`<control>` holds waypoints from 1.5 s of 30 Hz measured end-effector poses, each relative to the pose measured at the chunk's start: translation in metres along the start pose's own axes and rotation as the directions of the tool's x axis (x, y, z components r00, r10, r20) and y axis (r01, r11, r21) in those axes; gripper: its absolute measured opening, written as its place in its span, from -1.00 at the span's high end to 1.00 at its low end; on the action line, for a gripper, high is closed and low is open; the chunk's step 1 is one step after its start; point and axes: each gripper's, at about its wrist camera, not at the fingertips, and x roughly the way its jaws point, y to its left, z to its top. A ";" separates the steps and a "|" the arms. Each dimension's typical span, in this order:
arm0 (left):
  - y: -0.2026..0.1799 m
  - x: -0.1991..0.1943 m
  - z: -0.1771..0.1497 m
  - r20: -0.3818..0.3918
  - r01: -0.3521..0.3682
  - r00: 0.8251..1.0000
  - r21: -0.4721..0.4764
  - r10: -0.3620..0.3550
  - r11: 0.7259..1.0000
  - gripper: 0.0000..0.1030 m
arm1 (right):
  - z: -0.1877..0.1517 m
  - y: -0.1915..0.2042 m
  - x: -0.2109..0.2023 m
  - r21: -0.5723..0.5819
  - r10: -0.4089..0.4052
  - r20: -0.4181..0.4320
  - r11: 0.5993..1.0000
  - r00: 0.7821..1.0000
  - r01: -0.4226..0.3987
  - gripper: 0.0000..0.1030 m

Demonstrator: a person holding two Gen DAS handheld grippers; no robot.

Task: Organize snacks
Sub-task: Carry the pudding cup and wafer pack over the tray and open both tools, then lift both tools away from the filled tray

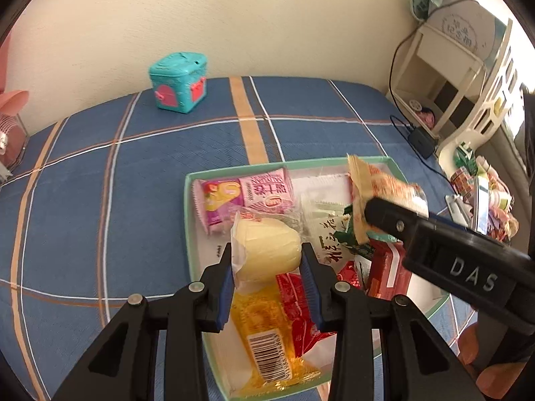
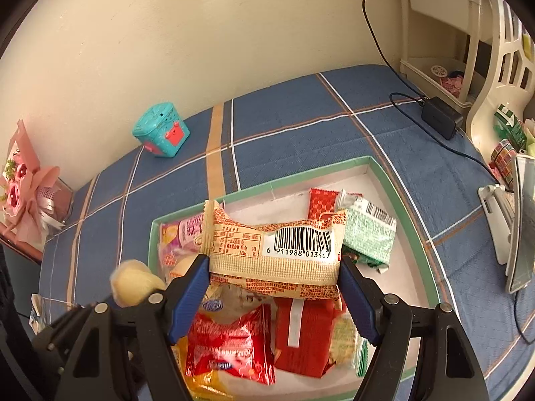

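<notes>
My left gripper (image 1: 267, 257) is shut on a pale yellow wrapped bun (image 1: 264, 250), held just above the near left part of a green-rimmed white tray (image 1: 205, 250). The same bun (image 2: 133, 284) shows at the lower left of the right wrist view. My right gripper (image 2: 274, 267) is shut on a beige packet with red print and a barcode (image 2: 274, 250), gripped by its two ends over the tray (image 2: 404, 267). That packet (image 1: 384, 183) hangs over the tray's far right side. The tray holds pink packets (image 1: 247, 193), red packets (image 2: 230, 341), a green packet (image 2: 367, 234) and a yellow packet (image 1: 267, 334).
The tray lies on a blue plaid cloth (image 1: 100, 183). A teal toy box (image 1: 179, 82) stands by the back wall. A black adapter with cable (image 2: 439, 117) and a cream shelf unit (image 1: 444, 93) are at the right, a white stand (image 2: 511, 234) beside them. A pink bouquet (image 2: 23, 187) sits far left.
</notes>
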 end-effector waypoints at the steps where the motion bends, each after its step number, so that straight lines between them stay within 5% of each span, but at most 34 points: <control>1: -0.002 0.002 0.000 -0.002 0.001 1.000 0.009 -0.001 1.000 0.25 | 0.001 0.001 0.001 -0.004 0.003 0.002 1.000 1.000 -0.003 -0.52; 21: -0.033 0.012 -0.013 -0.026 -0.032 0.999 0.128 0.036 0.991 0.23 | -0.012 0.009 0.018 -0.087 -0.063 -0.057 0.994 0.996 0.058 -0.56; 33: -0.023 -0.007 -0.020 0.011 -0.091 0.996 0.098 0.090 0.991 -0.57 | -0.022 0.008 0.010 -0.083 -0.058 -0.034 0.995 0.998 0.055 -0.69; 39: -0.002 -0.015 -0.028 0.012 -0.158 0.987 0.043 0.158 0.987 -0.72 | -0.026 0.011 0.002 -0.073 -0.044 -0.012 0.996 0.999 0.043 -0.69; 41: 0.009 -0.018 -0.031 0.009 -0.184 0.983 0.014 0.184 0.983 -0.77 | -0.028 0.012 -0.001 -0.065 -0.037 -0.002 0.997 0.999 0.037 -0.96; 45: 0.035 -0.024 -0.039 -0.009 -0.239 0.971 -0.060 0.239 0.969 -0.92 | -0.035 0.015 -0.007 -0.059 -0.012 0.003 0.998 1.000 0.012 -1.00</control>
